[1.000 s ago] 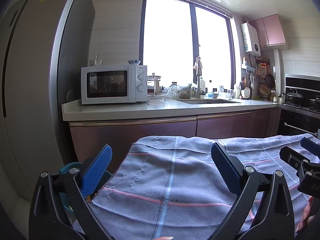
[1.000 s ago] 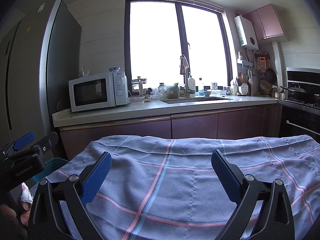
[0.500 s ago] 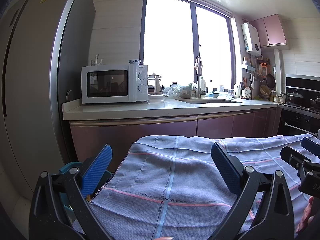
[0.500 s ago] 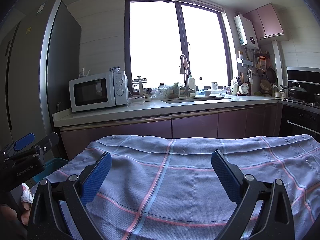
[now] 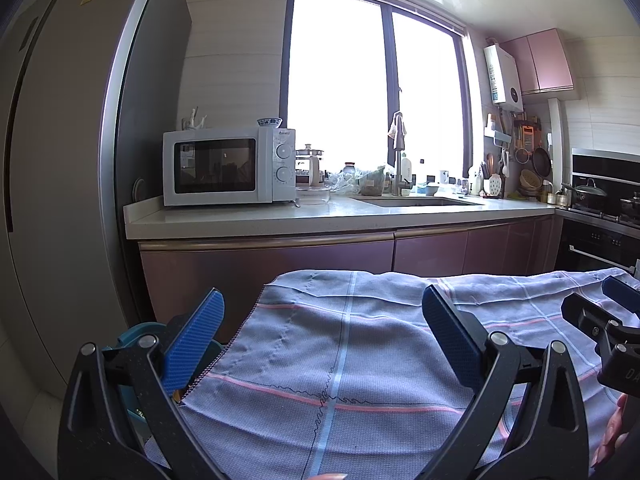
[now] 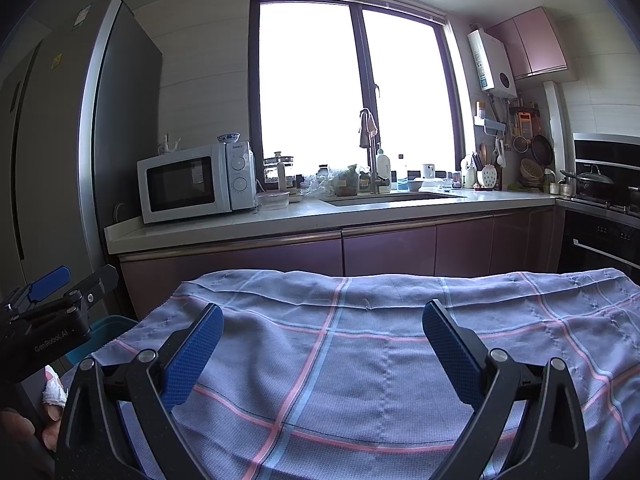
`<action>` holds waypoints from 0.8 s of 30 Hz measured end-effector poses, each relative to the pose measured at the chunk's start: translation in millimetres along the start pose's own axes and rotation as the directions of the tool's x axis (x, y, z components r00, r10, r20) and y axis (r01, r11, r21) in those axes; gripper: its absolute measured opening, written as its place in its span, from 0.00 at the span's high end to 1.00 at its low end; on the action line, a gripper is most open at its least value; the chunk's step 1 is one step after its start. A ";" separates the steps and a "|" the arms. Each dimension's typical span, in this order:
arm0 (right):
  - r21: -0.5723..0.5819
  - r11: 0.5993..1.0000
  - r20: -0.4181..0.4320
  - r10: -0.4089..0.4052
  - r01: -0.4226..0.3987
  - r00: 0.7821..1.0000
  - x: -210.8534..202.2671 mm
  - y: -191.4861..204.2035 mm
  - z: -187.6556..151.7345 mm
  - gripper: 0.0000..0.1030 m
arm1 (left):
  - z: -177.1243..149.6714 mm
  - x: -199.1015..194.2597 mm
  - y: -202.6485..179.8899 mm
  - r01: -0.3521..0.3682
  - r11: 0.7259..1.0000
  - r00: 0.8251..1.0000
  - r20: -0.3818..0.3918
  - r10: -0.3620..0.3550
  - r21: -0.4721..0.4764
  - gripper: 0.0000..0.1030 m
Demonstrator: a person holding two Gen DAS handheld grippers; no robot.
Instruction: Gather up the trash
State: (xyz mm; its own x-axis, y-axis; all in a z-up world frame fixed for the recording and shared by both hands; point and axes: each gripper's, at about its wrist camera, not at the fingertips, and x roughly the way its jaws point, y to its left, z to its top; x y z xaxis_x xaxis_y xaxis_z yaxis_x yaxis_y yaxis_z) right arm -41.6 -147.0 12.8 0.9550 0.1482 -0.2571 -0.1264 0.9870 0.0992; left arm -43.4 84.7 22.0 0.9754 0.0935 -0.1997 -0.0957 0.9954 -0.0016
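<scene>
Two grippers held level above a checked cloth (image 5: 360, 360), kitchen counter (image 6: 320, 216) beyond.
Left gripper (image 5: 320, 336) and right gripper (image 6: 322, 340) both spread wide, grasping nothing; blue bin (image 5: 136, 330) sits beside the cloth's left edge; no trash discernible.

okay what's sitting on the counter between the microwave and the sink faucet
A clear glass dish, a glass kettle behind it, and crumpled plastic bags with jars lie between the microwave and the faucet. Both wrist views show it.
</scene>
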 end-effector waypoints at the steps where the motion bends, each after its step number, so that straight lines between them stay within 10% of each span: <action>1: 0.000 1.000 0.000 0.001 -0.001 1.000 0.1 -0.1 0.1 0.07 | 0.3 -0.1 0.0 0.000 1.000 1.000 0.000 0.000 0.000 0.05; 24: 0.005 1.000 -0.003 -0.003 0.003 1.000 -0.2 -1.8 0.5 0.07 | -0.4 -0.5 -0.7 -0.001 1.000 1.000 -0.005 0.001 -0.001 0.05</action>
State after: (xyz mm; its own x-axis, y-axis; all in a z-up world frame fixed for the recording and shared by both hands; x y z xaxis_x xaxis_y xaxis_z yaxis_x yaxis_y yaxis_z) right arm -41.4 -148.9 13.2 0.9544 0.1456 -0.2607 -0.1225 0.9871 0.1031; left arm -43.9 83.9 21.7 0.9744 0.0941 -0.2042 -0.0967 0.9953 -0.0027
